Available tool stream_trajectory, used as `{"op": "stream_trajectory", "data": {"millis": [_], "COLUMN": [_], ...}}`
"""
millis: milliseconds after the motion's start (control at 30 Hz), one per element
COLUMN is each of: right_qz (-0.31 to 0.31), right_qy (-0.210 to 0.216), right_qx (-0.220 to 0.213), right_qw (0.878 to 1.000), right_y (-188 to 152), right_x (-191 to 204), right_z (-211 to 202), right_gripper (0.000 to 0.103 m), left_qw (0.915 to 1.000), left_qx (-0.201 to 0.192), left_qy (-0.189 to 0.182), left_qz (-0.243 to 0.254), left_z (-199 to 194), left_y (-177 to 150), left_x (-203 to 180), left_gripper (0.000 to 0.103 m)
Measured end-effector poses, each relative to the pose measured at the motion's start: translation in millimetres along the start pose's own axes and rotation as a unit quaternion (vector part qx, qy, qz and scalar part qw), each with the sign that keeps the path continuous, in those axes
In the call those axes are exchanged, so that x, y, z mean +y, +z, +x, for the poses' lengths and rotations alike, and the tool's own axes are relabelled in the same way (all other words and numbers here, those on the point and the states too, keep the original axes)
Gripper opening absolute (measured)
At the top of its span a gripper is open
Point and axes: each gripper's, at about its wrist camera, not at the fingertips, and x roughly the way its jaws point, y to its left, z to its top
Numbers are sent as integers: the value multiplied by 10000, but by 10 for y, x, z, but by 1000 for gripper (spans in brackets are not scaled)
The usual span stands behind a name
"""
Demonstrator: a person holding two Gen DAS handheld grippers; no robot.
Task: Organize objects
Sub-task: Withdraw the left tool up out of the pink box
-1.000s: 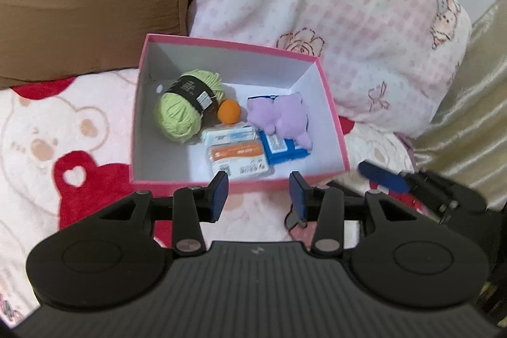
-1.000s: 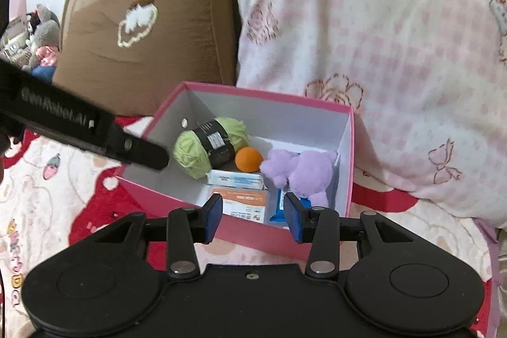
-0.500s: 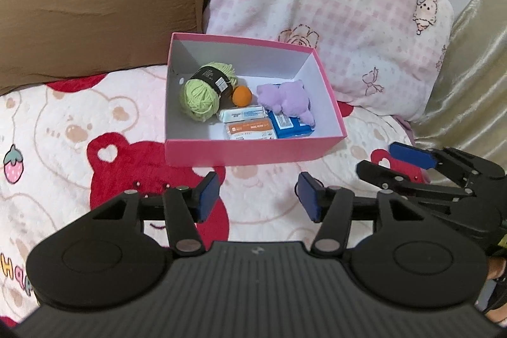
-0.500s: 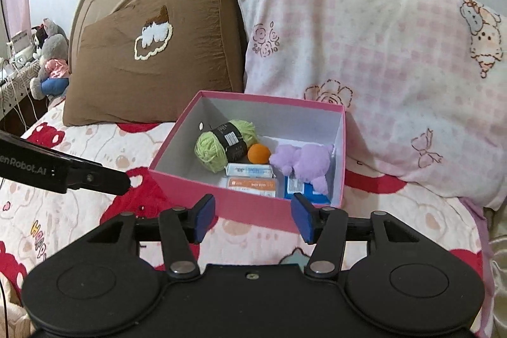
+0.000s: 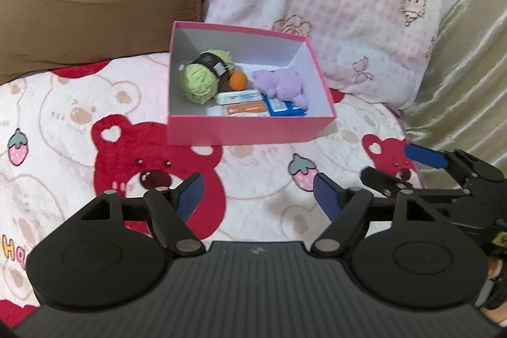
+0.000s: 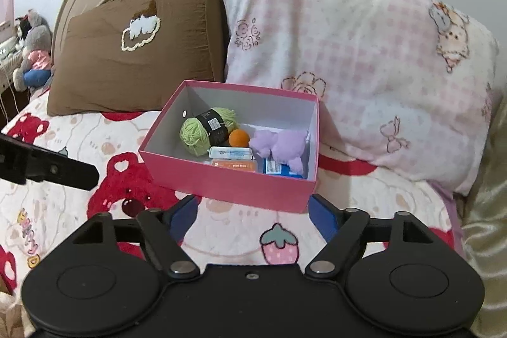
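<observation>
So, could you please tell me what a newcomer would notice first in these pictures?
Probably the pink box on the bear-print blanket, in front of the brown pillow and pink checked pillow. Inside lie green yarn, an orange ball and a purple plush toy. Both hand-held grippers are open and empty.

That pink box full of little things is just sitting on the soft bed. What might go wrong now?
1. The pink box rests on a soft blanket with nothing holding it, so a nudge may tip it.
2. It has no lid, so the orange ball might roll out.
3. Both tools, left and right, are open and near each other; they might collide.
</observation>
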Motion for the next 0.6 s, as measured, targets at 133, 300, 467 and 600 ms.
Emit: {"op": "stream_trajectory", "data": {"millis": [133, 300, 467, 600], "right_qz": [195, 268, 354, 457], "right_qy": [67, -60, -76, -56], "right_qx": [151, 290, 315, 397], "right_qw": [9997, 9992, 9988, 9982], "right_y": [-76, -144, -167, -205], "right_x": [-3, 33, 25, 13], "right_z": [-5, -5, 37, 97], "right_gripper": [97, 99, 99, 99], "left_qw": [9997, 9999, 9994, 9987], "left_qx": [0, 15, 75, 176], "left_qy": [247, 111, 325, 483], "left_qz": [34, -56, -4, 58], "left_z": [-2, -31, 20, 95], "left_y": [-75, -129, -159, -174], "left_x": [40, 94, 99, 94], "left_gripper": [80, 94, 98, 101]}}
